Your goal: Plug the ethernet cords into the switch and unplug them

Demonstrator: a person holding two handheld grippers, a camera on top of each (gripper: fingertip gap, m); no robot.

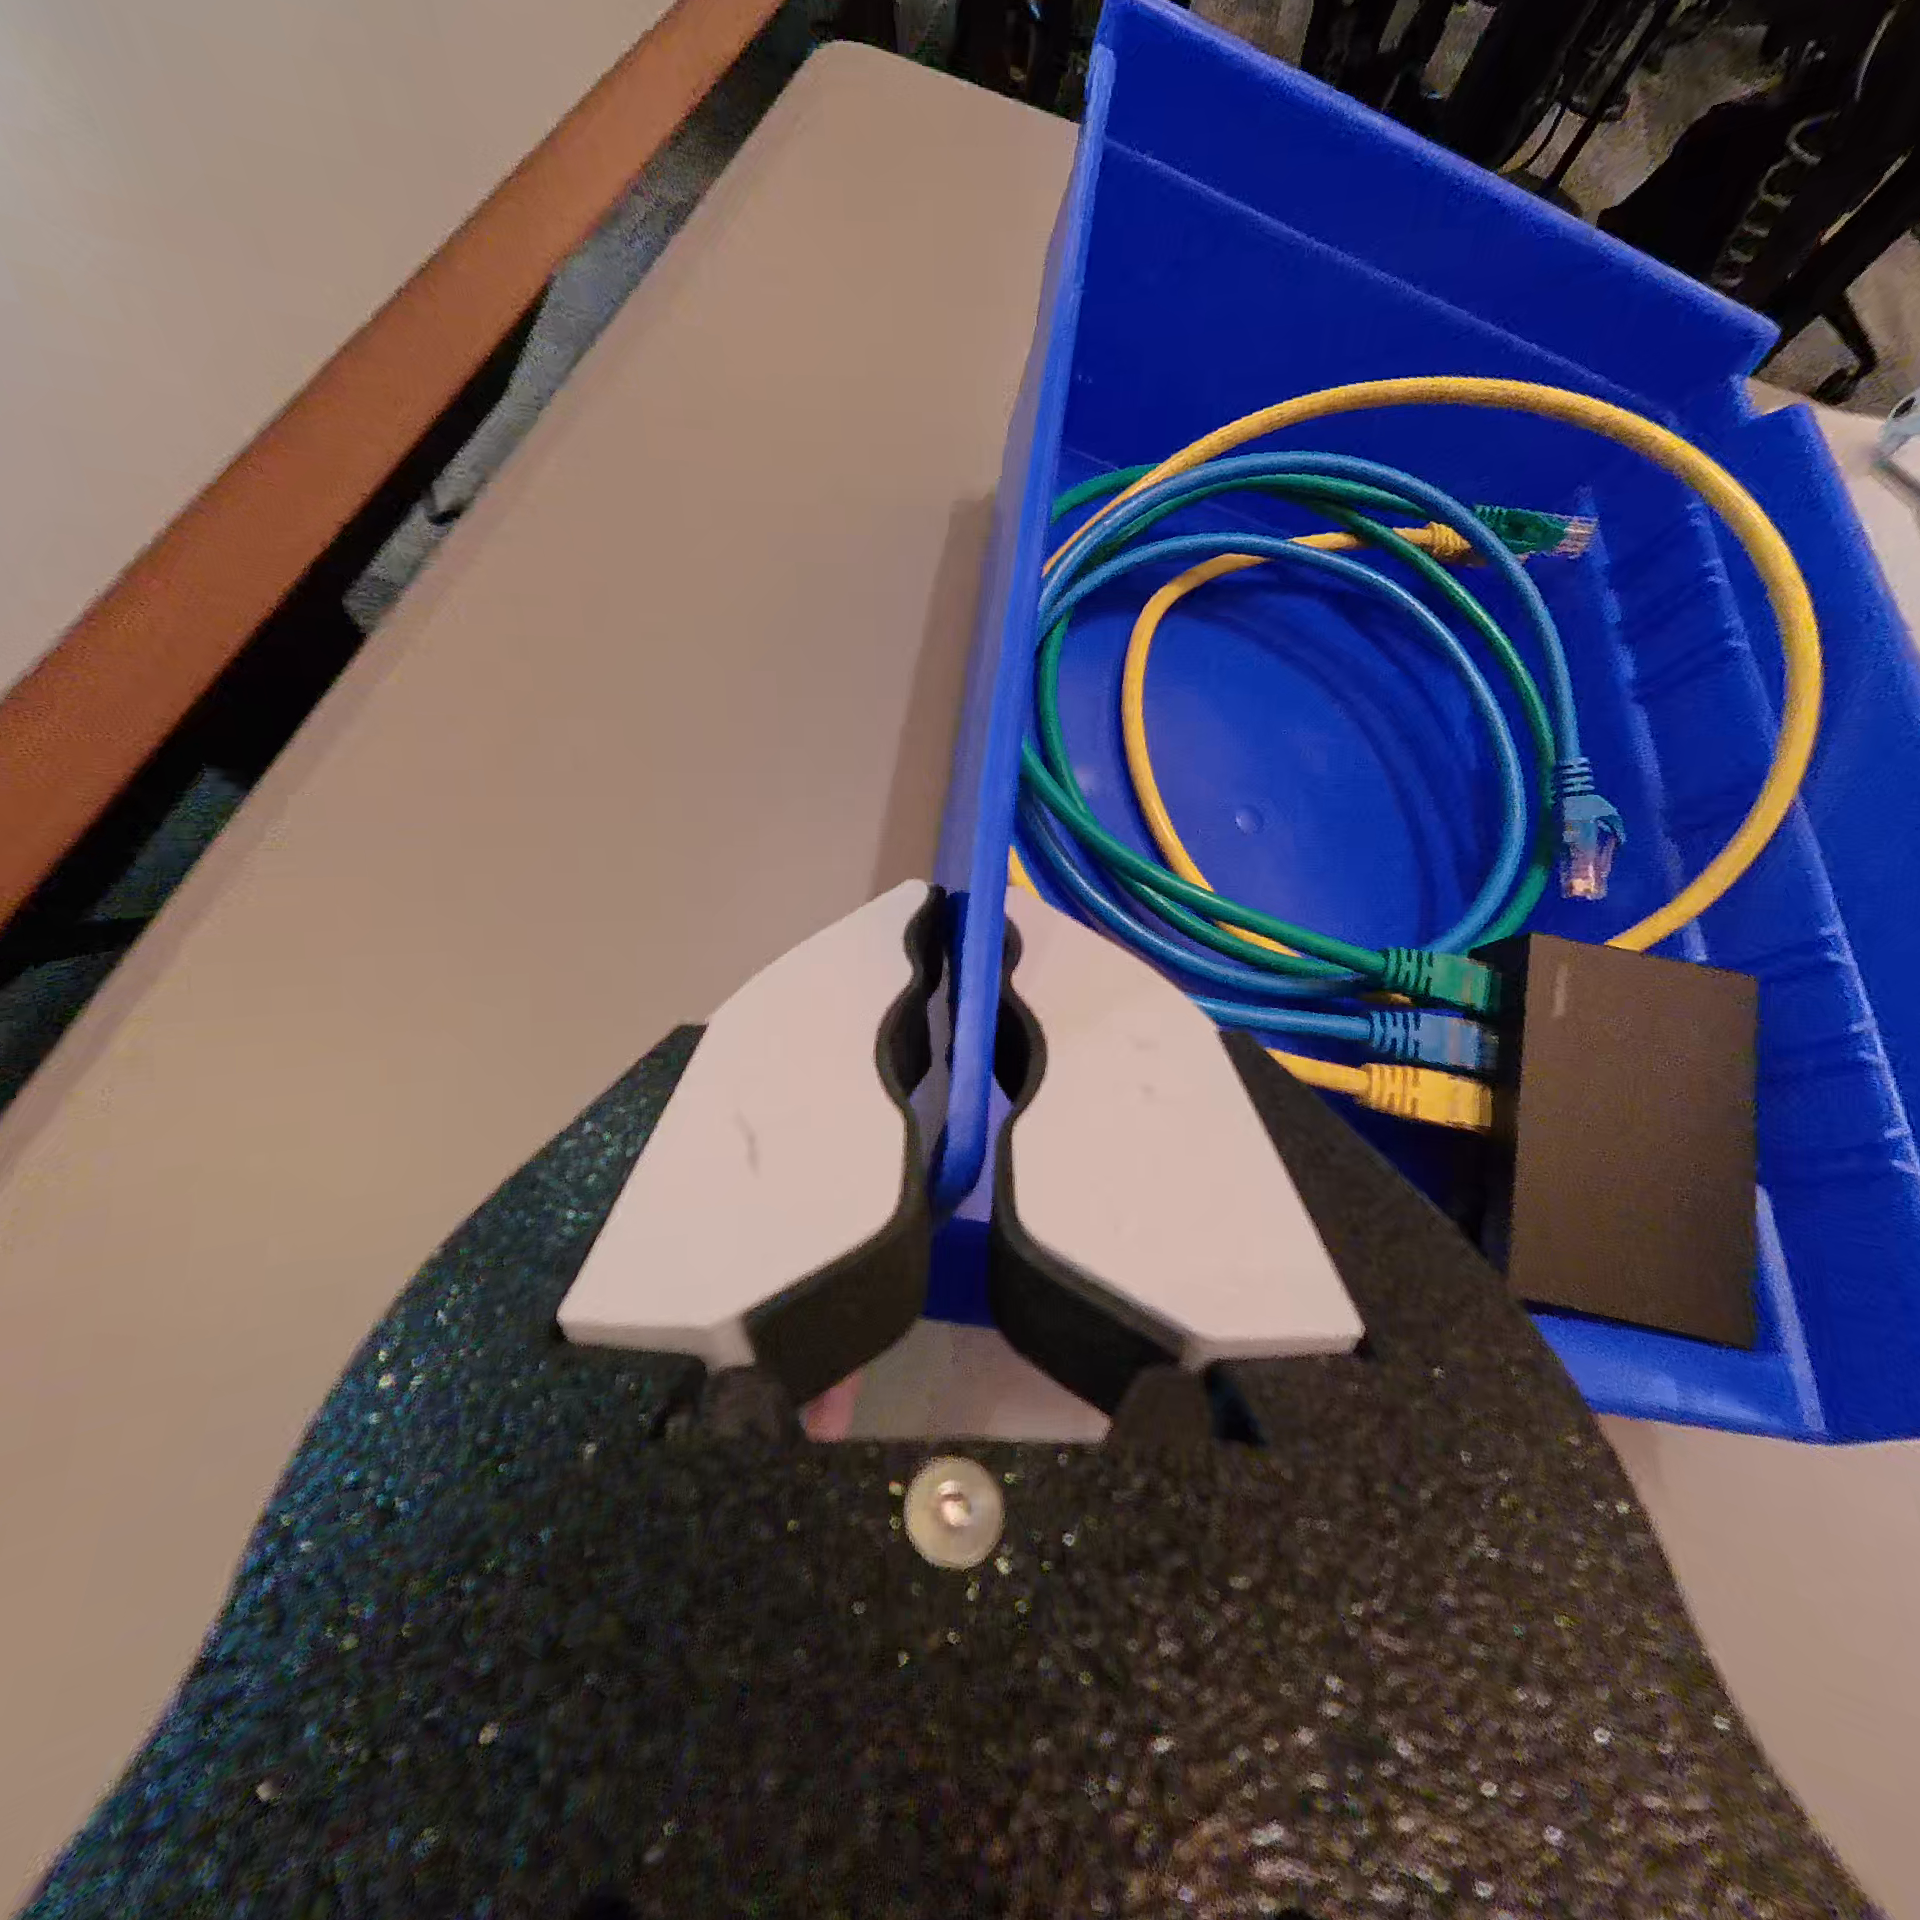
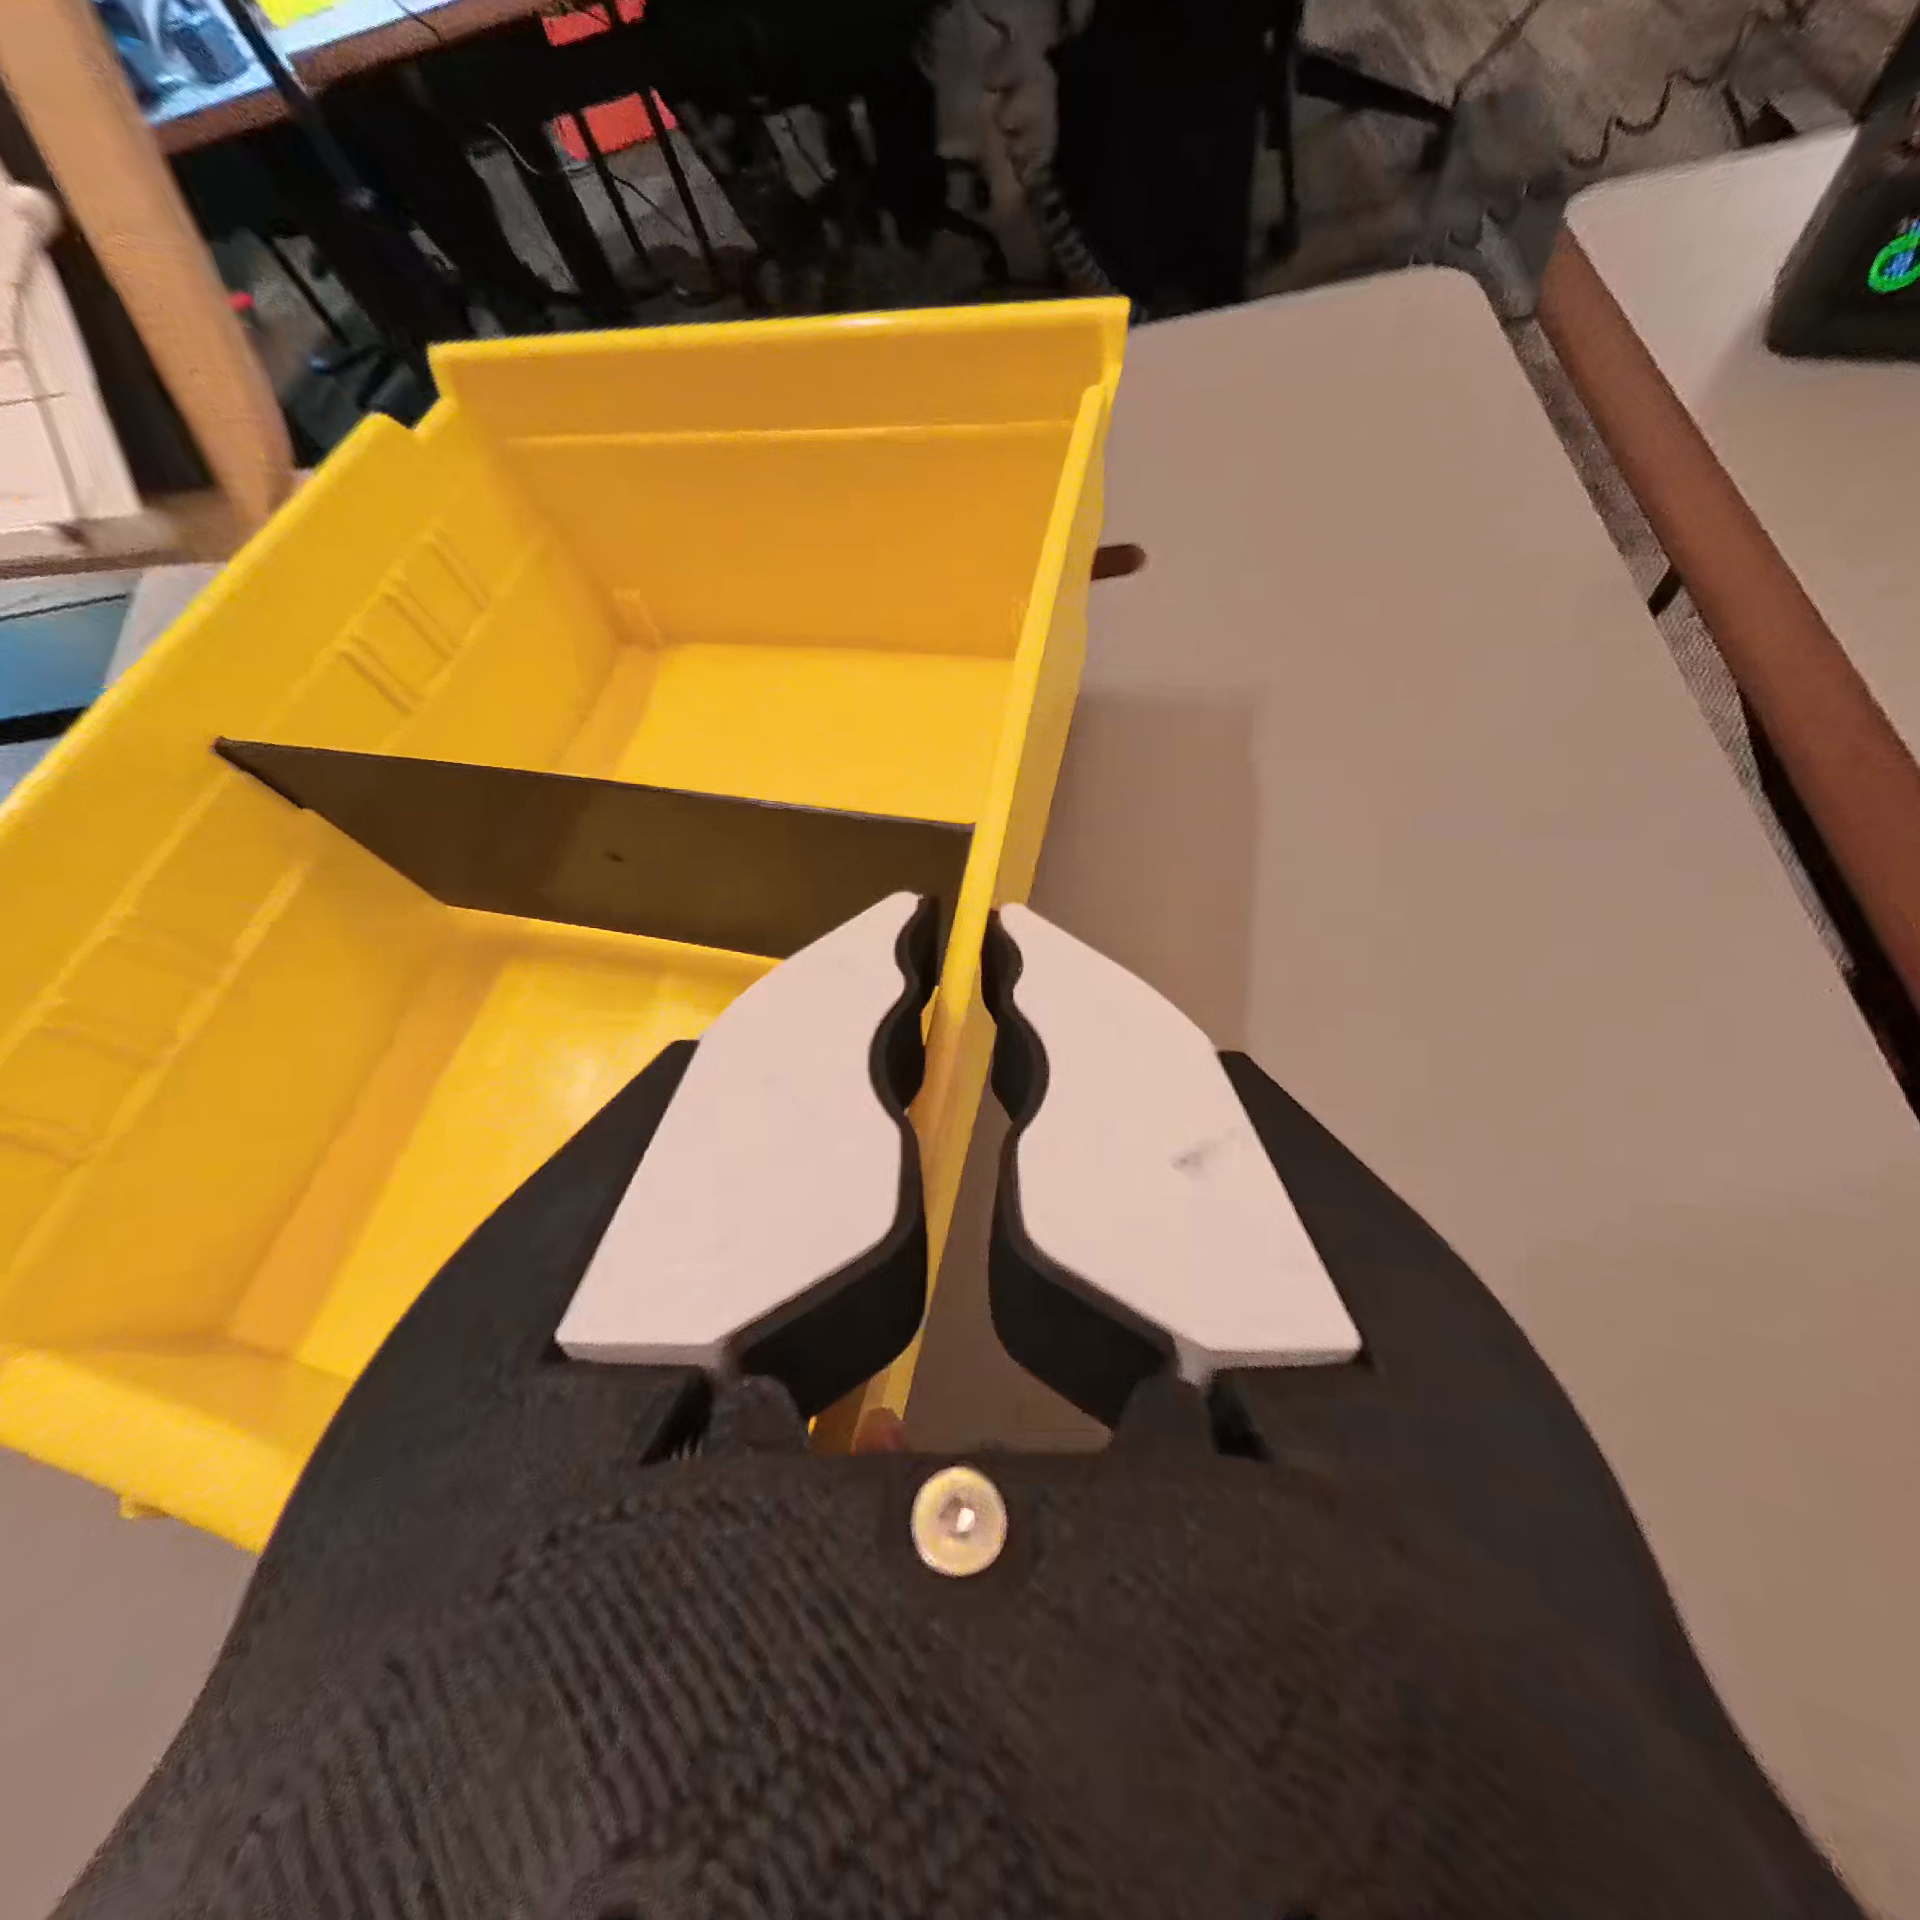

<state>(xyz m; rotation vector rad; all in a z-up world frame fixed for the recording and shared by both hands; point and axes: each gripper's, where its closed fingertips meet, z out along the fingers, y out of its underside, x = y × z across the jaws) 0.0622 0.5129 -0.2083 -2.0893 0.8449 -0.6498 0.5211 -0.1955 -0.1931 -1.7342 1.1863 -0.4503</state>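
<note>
The left hand-held gripper (image 1: 971,935) is clamped on the blue bin's (image 1: 1195,343) side wall. Inside the bin, a black switch (image 1: 1631,1143) lies lengthwise, with green (image 1: 1439,977), blue (image 1: 1429,1039) and yellow cords (image 1: 1423,1093) plugged into its side. The right hand-held gripper (image 2: 961,930) is clamped on a yellow bin's (image 2: 779,364) wall on the worktop (image 2: 1403,831).

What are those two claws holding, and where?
The left gripper pinches the blue bin by its side wall; the right gripper pinches the yellow bin by its side wall.
</note>
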